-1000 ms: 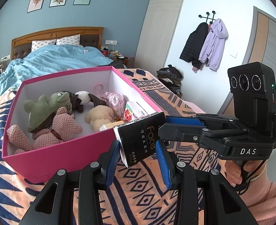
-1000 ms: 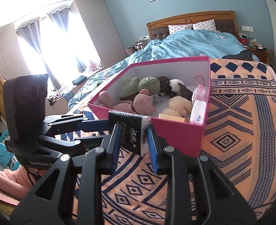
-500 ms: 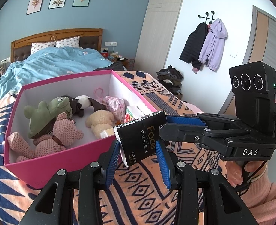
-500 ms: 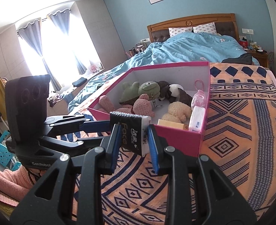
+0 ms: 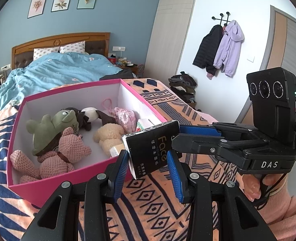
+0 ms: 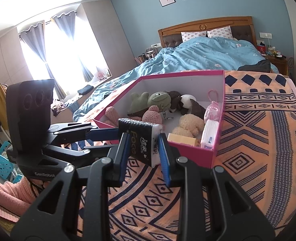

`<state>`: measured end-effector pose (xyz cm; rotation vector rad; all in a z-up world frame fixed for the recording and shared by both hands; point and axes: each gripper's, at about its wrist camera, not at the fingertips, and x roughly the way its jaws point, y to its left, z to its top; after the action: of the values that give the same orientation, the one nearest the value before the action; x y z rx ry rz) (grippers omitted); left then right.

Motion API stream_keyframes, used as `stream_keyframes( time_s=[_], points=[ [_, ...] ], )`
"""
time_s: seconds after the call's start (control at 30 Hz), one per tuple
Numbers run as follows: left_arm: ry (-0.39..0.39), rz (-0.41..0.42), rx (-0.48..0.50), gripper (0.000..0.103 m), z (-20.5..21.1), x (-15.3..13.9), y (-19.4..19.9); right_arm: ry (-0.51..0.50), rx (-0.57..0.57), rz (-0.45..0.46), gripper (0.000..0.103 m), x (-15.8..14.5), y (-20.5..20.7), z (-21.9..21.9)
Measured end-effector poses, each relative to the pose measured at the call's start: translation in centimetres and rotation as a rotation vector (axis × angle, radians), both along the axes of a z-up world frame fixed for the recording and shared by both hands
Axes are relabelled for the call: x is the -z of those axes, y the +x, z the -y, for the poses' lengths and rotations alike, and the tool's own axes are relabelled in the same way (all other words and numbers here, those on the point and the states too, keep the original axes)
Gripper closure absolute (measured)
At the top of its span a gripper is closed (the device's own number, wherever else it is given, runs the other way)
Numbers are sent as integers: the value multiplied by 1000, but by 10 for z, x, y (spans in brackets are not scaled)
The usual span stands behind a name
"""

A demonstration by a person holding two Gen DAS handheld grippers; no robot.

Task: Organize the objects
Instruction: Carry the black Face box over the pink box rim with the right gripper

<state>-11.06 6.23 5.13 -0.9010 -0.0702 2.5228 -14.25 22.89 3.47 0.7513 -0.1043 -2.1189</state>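
A black "Face" tissue pack [image 5: 153, 147] [image 6: 140, 139] hangs in the air just in front of the pink box [image 5: 67, 177] [image 6: 190, 155] on the bed. My left gripper [image 5: 150, 172] and my right gripper [image 6: 143, 154] both close on the pack, from crossing directions. The right gripper also shows in the left wrist view [image 5: 190, 135], and the left gripper shows in the right wrist view [image 6: 99, 135]. The box holds a green plush frog [image 5: 51, 128], a pink knitted bear [image 5: 55, 160], a cream plush [image 5: 109, 138], a pink pouch [image 5: 125, 118] and white tissue packs [image 6: 209, 133].
The box stands on an orange and navy patterned blanket [image 6: 258, 140]. A blue duvet [image 5: 57, 74] covers the far half of the bed. Coats hang on the right wall [image 5: 222, 48], with a clothes pile [image 5: 182, 86] on the floor below.
Both grippers have risen slightly with the pack, which now sits a little higher against the box's near wall. The grips are unchanged.
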Motion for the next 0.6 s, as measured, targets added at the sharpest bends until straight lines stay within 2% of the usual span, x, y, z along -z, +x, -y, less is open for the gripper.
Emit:
stream_keyframes(
  time_s=[0.6],
  points=[
    [-8, -2, -10, 64, 3, -5, -13, -1, 0, -9, 71, -4, -9, 4]
  ],
)
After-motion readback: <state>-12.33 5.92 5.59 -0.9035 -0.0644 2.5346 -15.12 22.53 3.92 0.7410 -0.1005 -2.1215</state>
